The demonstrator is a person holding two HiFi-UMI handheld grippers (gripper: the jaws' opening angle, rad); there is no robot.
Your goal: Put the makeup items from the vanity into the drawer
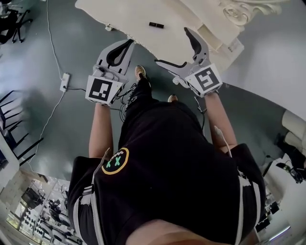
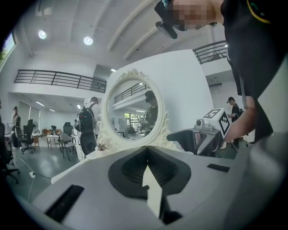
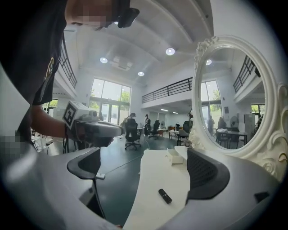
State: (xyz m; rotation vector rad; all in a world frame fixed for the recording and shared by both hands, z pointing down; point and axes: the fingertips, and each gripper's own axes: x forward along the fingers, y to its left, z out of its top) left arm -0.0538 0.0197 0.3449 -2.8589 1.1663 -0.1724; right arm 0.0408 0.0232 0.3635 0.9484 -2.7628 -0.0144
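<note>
A small black lipstick tube [image 1: 156,25] lies alone on the white vanity top [image 1: 119,14]; in the right gripper view the tube [image 3: 164,196] rests on the tabletop just beyond my open jaws. My right gripper [image 1: 172,45] [image 3: 146,173] is open and empty, hovering at the vanity's near edge. My left gripper [image 1: 128,44] [image 2: 146,167] is shut with nothing in it, to the left of the right one, also at the vanity edge. A small white drawer [image 3: 174,156] stands pulled open farther along the top.
An ornate white oval mirror [image 2: 132,110] [image 3: 234,99] rises at the back of the vanity. A power strip and cable [image 1: 64,81] lie on the grey floor to the left. Office chairs, desks and people are in the distance.
</note>
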